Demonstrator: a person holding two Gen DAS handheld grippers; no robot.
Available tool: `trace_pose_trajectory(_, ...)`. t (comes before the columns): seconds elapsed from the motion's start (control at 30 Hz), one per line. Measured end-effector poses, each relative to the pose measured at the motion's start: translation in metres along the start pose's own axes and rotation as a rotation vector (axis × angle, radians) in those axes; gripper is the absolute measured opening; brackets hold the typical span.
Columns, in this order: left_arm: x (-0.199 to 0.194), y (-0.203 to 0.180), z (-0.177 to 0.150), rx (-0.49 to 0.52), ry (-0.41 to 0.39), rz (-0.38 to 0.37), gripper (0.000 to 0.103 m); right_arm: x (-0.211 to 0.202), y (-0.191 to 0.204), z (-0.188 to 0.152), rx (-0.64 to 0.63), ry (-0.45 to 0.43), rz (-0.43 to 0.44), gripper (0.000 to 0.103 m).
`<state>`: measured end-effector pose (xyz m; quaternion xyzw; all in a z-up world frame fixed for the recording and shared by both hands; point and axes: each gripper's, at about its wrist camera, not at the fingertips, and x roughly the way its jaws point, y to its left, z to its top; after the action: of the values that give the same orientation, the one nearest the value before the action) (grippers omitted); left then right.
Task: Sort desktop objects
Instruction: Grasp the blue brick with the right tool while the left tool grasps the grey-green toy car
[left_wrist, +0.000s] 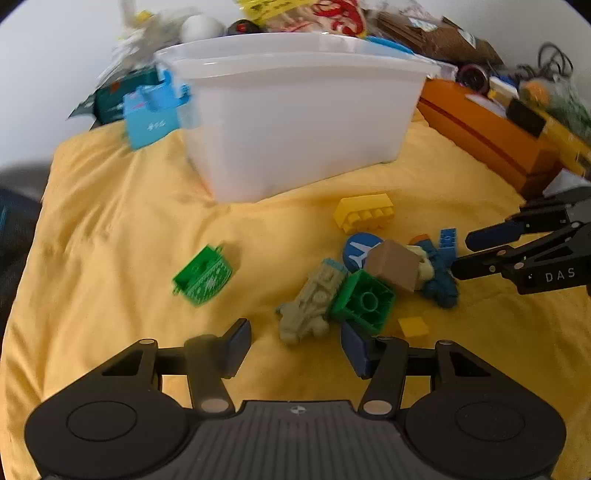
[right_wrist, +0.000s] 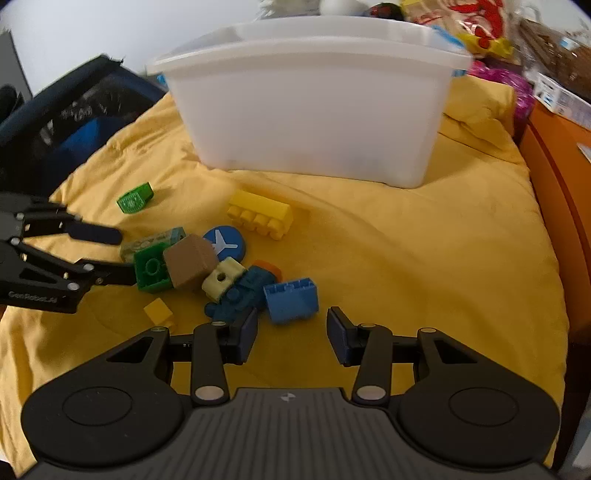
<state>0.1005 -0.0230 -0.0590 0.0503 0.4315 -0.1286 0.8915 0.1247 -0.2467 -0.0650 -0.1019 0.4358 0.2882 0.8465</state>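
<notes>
Left wrist view: left gripper (left_wrist: 295, 345), fingers apart and empty, faces the olive toy car (left_wrist: 310, 308) at twelve o'clock; the touching green brick (left_wrist: 364, 301) could get dragged.

Right wrist view: right gripper (right_wrist: 291, 332), fingers apart, faces the blue brick (right_wrist: 291, 301); the white bin (right_wrist: 314, 110) sits at twelve o'clock, and the pile may scatter.

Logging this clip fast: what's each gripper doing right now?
Left gripper: open, holding nothing.
Right gripper: open, holding nothing.

A translucent white plastic bin (right_wrist: 314, 110) stands upright on the yellow cloth (right_wrist: 424, 258). In front lie a long yellow brick (right_wrist: 260, 214), a lone green piece (right_wrist: 135, 198), and a jumbled heap of blocks: green square brick (right_wrist: 151, 271), brown cube (right_wrist: 190, 260), blue aeroplane disc (right_wrist: 225, 242), blue brick (right_wrist: 291, 300).
</notes>
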Motion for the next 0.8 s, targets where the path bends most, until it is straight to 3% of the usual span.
trace_pose_trajectory(0.3, 0.018, -0.008, 0.009, 0.063, 0.004, -0.013, 0.058, 0.013, 0.004, 0.001, -0.081, 0.020, -0.007, 0.042)
trace_pose_trajectory(0.37, 0.019, -0.008, 0.009, 0.069, 0.003, -0.026, 0.051, 0.012, 0.004, 0.002, -0.086, 0.021, 0.005, 0.039)
trace_pose_trajectory(0.4, 0.018, -0.007, 0.009, 0.068, 0.000, -0.033, 0.041, 0.010, 0.003, 0.001, -0.081, 0.015, 0.011, 0.039)
trace_pose_trajectory(0.43, 0.016, -0.006, 0.009, 0.065, -0.002, -0.035, 0.041, 0.008, 0.003, 0.001, -0.073, 0.008, 0.017, 0.039)
trace_pose_trajectory(0.57, 0.001, -0.001, 0.007, 0.038, -0.025, -0.040, 0.040, -0.009, -0.002, -0.001, -0.019, -0.033, 0.027, 0.039)
trace_pose_trajectory(0.8, -0.055, 0.013, 0.028, -0.088, -0.143, -0.063, 0.040, -0.057, -0.016, 0.016, 0.094, -0.157, 0.059, 0.039)
